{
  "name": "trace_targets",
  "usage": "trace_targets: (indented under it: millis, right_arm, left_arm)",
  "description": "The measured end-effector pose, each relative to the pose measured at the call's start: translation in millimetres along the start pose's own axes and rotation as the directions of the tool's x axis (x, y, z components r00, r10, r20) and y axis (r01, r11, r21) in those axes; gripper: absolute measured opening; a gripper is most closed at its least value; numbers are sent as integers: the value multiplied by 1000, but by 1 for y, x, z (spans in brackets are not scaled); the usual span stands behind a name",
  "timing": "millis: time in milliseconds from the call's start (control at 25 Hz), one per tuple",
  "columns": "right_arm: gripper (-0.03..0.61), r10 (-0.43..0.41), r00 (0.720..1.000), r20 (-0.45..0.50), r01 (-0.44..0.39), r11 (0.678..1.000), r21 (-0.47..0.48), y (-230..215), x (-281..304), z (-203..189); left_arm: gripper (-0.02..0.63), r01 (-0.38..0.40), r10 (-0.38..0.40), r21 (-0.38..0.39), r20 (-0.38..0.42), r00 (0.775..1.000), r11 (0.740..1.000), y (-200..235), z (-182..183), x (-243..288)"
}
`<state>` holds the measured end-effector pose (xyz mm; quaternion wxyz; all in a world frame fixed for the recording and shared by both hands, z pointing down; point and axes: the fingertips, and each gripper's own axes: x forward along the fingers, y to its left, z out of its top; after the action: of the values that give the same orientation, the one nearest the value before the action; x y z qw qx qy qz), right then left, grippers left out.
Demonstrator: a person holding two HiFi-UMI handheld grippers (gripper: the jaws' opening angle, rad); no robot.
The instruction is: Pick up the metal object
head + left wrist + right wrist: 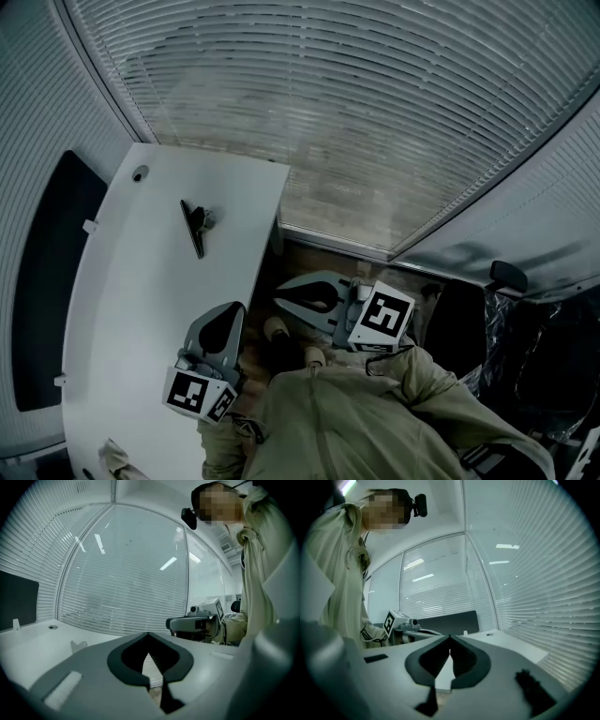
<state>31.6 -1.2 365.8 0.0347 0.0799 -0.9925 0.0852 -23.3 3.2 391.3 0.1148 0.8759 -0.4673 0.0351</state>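
Note:
The metal object [197, 225], a dark clip with shiny handles, lies on the white table [141, 281] towards its far side. It also shows small in the left gripper view [78, 645], ahead and to the left of the jaws. My left gripper [240, 307] hovers over the table's near right edge, well short of the clip, shut with nothing in it [148, 633]. My right gripper [278, 299] is off the table's right side, above the floor, pointing left, shut and empty [450, 637]. Each gripper shows in the other's view: the right gripper [192, 623] and the left gripper [401, 625].
A dark panel [52, 272] stands along the table's left side. A round cable hole [139, 173] is near the table's far corner. Slatted blinds [356, 103] cover the glass walls around. The person's shoes [277, 330] are on the floor between the grippers.

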Motion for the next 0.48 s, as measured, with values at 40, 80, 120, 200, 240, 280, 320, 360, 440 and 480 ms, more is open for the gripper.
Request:
trace_targets:
  millis: [40,80,120,200,240,280,320,360,440,480]
  right_arm:
    - [5,0,1000,-3,0,1000,-1,-7,8,2]
    - [5,-1,1000,-6,1,1000,-2,-14,16,4]
    - [5,-3,1000,-7,3,1000,-2,-22,23,5]
    - [5,-4,1000,-8,4,1000,0,-35,37,7]
    - [5,-5,1000,-9,5,1000,2,-42,44,8]
    - [5,-6,1000,-11,6,1000,6,-48,52,7]
    - [5,-6,1000,-18,6,1000,12,-53,58,6]
    - [5,-4,1000,-27,5,1000,18,-58,65,3]
    - [5,1,999,-46,0,1000,30,-64,76,-1]
    - [5,3,999,-54,-1,999,37,-65,81,-4]
  left_arm:
    - [6,1,-1,0,1,1000,1000,10,2,3]
    - [6,1,-1,1,2,1000,1000,20,5,7]
    - [6,0,0,1,3,1000,1000,30,7,10]
    - [6,-6,6,-1,6,1000,1000,50,11,15]
    - [6,-9,9,-4,7,1000,1000,59,12,17]
    - [6,-11,11,-7,6,1000,1000,68,12,19]
    - [6,-13,13,-10,2,1000,1000,77,11,21]
    - [6,-15,15,-15,-3,1000,1000,84,10,23]
    - [6,-17,16,-29,-13,1000,999,96,5,24]
    - [6,-17,16,-38,-18,1000,999,101,2,23]
